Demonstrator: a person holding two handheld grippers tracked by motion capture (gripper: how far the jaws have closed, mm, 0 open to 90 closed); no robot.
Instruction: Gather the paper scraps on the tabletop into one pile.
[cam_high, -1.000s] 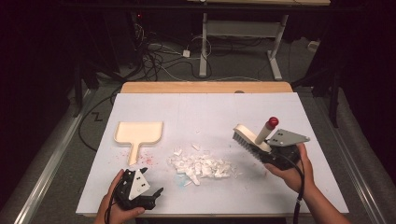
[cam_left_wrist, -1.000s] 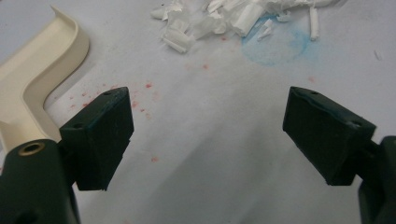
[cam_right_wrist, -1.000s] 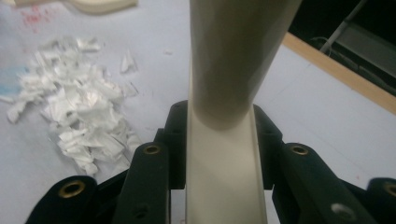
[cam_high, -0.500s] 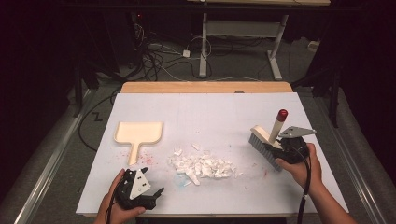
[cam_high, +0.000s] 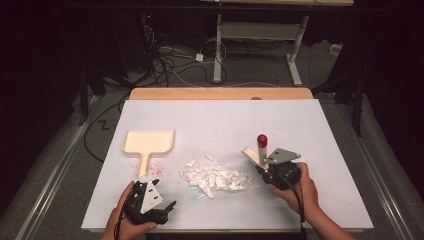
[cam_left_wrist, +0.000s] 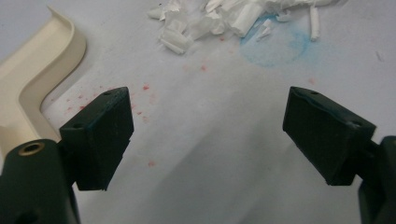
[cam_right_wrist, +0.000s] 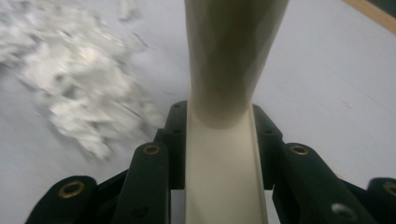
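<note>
My right gripper (cam_high: 263, 164) is shut on a cream brush (cam_high: 251, 154) whose red-tipped handle (cam_high: 262, 140) stands upright, just right of a pile of white paper scraps (cam_high: 215, 177). In the right gripper view the brush's cream handle (cam_right_wrist: 224, 93) runs up between the jaws of the right gripper (cam_right_wrist: 220, 144), and the scraps (cam_right_wrist: 79, 88) lie blurred to the left. A cream dustpan (cam_high: 148, 141) lies flat at the left of the white board. My left gripper (cam_high: 165, 195) rests near the front edge, open and holding nothing (cam_left_wrist: 208, 126), with the dustpan's handle (cam_left_wrist: 32, 88) to its left and the scraps (cam_left_wrist: 224, 18) ahead.
The white board (cam_high: 320, 130) covers a wooden table (cam_high: 220, 93). Small red specks (cam_left_wrist: 144, 88) and a pale blue stain (cam_left_wrist: 275, 46) mark the board in front of the left gripper. Cables and table legs lie on the dark floor beyond.
My right gripper has carried the brush left and down toward the scraps, and the brush now stands more upright. The left gripper has stayed put.
</note>
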